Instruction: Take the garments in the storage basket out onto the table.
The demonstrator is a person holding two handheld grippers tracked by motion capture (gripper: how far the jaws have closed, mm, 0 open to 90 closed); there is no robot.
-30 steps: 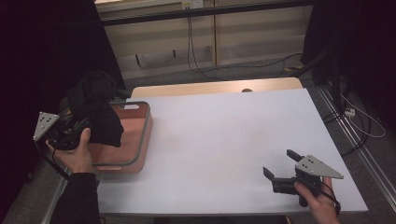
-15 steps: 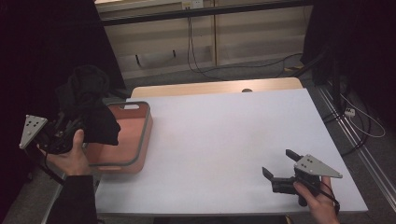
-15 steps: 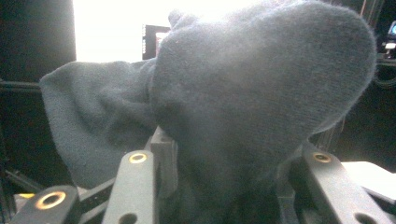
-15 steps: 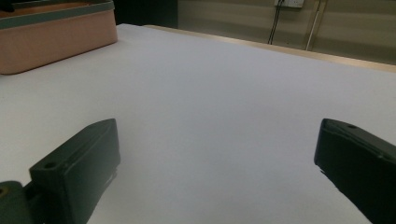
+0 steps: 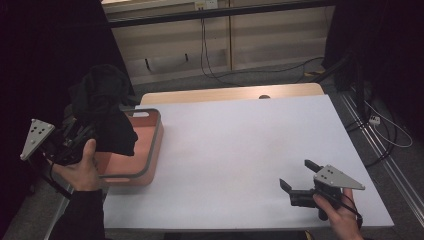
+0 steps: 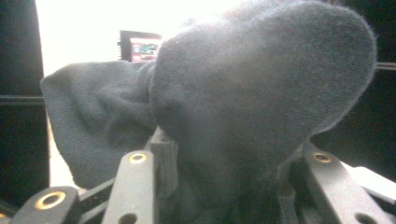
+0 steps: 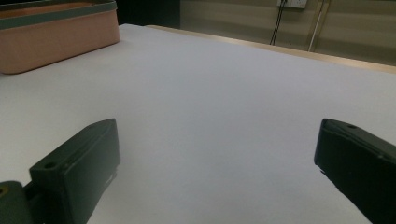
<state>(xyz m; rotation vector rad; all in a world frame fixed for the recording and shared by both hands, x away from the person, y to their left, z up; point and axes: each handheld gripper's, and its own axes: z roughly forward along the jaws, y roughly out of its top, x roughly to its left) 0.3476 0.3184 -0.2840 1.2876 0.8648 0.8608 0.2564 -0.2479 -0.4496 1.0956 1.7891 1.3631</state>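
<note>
Bunching between the left tongs [image 5: 82,132], which pinch it, the dark cloth [image 5: 107,117] hangs above the tray [image 5: 155,145]; right tongs [image 5: 300,177] spread.

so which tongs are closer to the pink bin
Left. The left tongs hold a dark cloth right at the pink bin, over its left edge. The right tongs sit open near the table's front right corner, far from it.

No legible text, label, brand, number or sign appears on any surface. A small lit screen [image 6: 145,48] shows behind the dark knitted cloth [image 6: 261,107] in the left gripper view — its markings are too blurred to read.
</note>
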